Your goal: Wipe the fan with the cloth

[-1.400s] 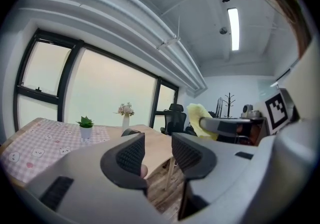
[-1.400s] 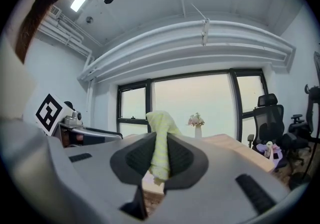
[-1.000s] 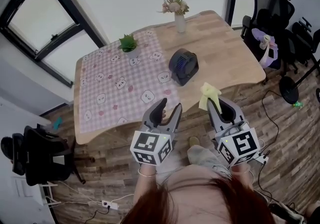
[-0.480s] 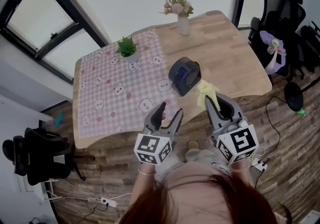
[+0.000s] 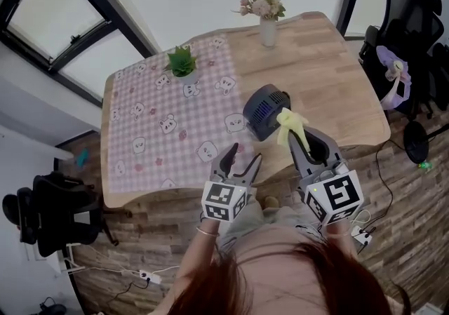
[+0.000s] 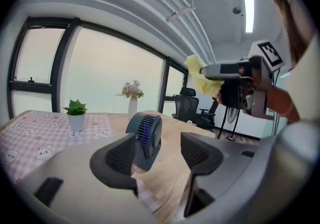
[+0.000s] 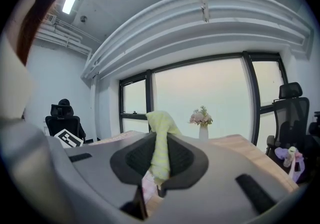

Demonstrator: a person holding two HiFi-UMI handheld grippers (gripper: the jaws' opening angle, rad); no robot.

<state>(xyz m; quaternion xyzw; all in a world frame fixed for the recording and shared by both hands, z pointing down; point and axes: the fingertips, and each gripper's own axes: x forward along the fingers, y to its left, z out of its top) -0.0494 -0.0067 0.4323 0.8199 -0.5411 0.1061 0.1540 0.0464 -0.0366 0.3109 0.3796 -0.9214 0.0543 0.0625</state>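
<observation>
Right tongs [image 5: 302, 139] are clenching the yellow cloth [image 5: 289, 124], its end sticking up, w/ the fan [image 5: 264, 106] sitting on the worktop [image 5: 330, 75] just ahead of them. Left tongs [image 5: 242, 153] are hanging released, jaws just been opening, nothing btwn them; fan's standing ahead of those too.

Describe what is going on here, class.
A person stands at the table with a claw in each hand. The right claw is shut on a yellow cloth, held up near the fan. The left claw is open and empty, its jaws just widened, aimed at the fan. The cloth is clear of the fan; wiping has not begun.
</observation>
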